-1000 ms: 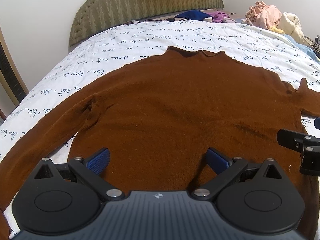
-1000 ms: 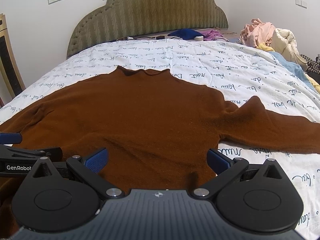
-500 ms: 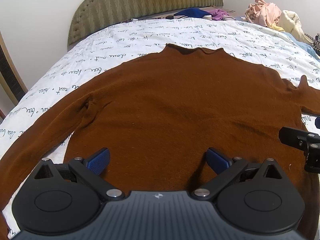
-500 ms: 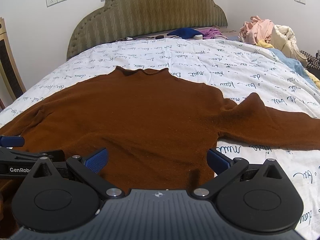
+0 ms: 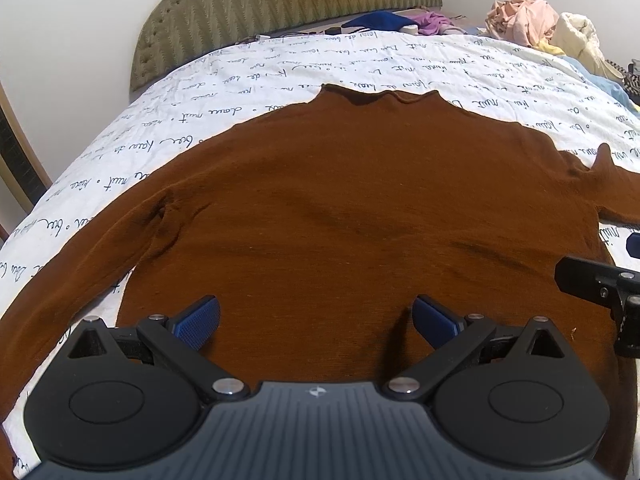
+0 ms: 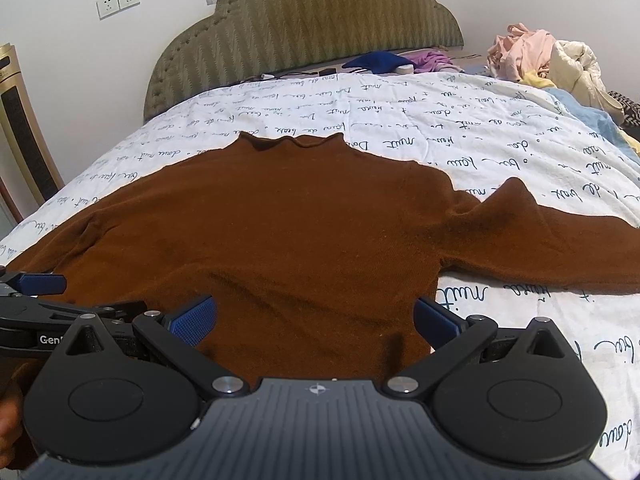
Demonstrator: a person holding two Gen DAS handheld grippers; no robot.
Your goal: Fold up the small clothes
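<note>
Down at the bottom of both frames we've got the left gripper [image 5: 316, 320] and right gripper [image 6: 316, 320] spread wide, holding nothing, parked over the hem so we can probably grab both bottom corners together. Filling mid-frame, the brown sweater [image 5: 360, 208] lies flat on the bedspread [image 5: 280, 76], collar toward the headboard [image 6: 304, 36] up top, sleeves stretched out to the frame's side edges, ready for folding.

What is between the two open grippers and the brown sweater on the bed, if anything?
Nothing visible. The left gripper and the right gripper are both open, right over the brown sweater, which lies flat on the bed. The clothes pile sits far off.
</note>
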